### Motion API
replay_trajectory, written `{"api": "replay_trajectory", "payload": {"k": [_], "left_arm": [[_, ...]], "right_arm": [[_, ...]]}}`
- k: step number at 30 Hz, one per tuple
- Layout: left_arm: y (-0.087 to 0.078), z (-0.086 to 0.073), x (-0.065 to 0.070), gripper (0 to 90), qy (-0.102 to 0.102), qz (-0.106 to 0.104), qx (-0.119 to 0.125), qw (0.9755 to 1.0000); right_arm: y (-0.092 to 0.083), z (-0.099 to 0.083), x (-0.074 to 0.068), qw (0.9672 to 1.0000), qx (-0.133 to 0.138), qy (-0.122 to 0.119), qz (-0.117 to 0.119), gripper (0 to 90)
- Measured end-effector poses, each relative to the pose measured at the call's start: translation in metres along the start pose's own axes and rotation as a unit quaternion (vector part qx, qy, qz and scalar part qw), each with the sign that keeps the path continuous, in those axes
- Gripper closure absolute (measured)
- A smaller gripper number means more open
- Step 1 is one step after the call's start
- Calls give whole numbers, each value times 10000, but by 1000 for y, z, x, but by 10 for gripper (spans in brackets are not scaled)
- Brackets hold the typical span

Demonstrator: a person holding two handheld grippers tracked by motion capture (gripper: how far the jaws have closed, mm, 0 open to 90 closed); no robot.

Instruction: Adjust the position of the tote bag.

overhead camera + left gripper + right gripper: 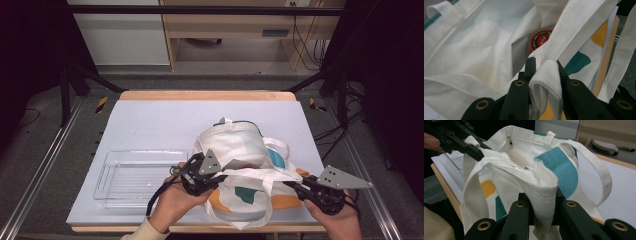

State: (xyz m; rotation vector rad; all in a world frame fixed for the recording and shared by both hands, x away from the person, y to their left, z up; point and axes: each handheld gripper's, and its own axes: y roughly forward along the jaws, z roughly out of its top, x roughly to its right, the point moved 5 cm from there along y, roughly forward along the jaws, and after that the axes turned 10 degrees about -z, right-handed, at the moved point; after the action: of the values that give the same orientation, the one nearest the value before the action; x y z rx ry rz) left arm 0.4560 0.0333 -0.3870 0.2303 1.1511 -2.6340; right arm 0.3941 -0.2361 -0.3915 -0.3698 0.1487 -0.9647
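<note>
A white cloth tote bag (235, 145) with teal and orange patches lies on the table's near right part, its mouth pulled wide. My left gripper (218, 175) is shut on the bag's near rim (546, 75) at its left side. My right gripper (289, 184) is shut on the same rim (542, 195) farther right. The rim is stretched taut between the two grippers. Deep inside the bag lies a round red lid (539, 40) with printed marks. A long white handle (596, 172) loops off the bag's far side.
A clear plastic tray (140, 177) sits to the left of the bag on the pale mat (165, 125). The table's wooden near edge (200, 229) runs just below both hands. Dark frame posts stand at both sides.
</note>
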Motion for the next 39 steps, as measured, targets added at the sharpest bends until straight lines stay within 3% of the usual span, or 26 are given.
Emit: {"api": "replay_trajectory", "payload": {"k": [3, 13, 14, 15, 16, 19, 23, 24, 25, 27, 30, 34, 39], "left_arm": [[3, -5, 10, 797, 34, -106, 8, 9999], [14, -14, 22, 814, -15, -163, -2, 9999], [18, -14, 27, 814, -100, -523, 33, 9986], [18, -14, 27, 817, -119, -510, 34, 9986], [16, -14, 22, 821, -32, -146, 16, 9999], [17, -14, 21, 829, -57, -165, 29, 9998], [17, -15, 20, 834, -71, -177, 36, 9998], [19, -15, 25, 835, -221, -540, 97, 9982], [16, -15, 20, 835, -106, -200, 75, 9997], [16, -15, 19, 836, -96, -192, 65, 9997], [16, -15, 18, 837, -123, -204, 105, 9997], [17, -14, 17, 837, -134, -203, 115, 9996], [16, -14, 14, 839, -169, -171, 152, 9996]], "right_arm": [[-3, -10, -4, 10000, -55, -26, 60, 817], [-4, -32, -5, 9995, -263, 16, 157, 803], [-4, -32, -5, 9995, -263, 16, 157, 803], [-4, -32, -4, 9995, -269, 17, 153, 799], [-3, -32, -3, 9995, -266, 20, 155, 783], [-3, -31, -1, 9996, -244, 49, 129, 745], [-3, -29, 2, 9996, -269, 94, 73, 651], [-3, -29, 2, 9995, -277, 104, 63, 622], [-4, -28, 3, 9996, -268, 106, 32, 586], [-5, -28, 5, 9995, -291, 87, -16, 470], [-7, -27, 6, 9995, -293, 73, -54, 418], [-11, -28, 8, 9991, -411, 74, -43, 260], [-26, -29, 18, 9990, -396, 133, -131, 207]]}}
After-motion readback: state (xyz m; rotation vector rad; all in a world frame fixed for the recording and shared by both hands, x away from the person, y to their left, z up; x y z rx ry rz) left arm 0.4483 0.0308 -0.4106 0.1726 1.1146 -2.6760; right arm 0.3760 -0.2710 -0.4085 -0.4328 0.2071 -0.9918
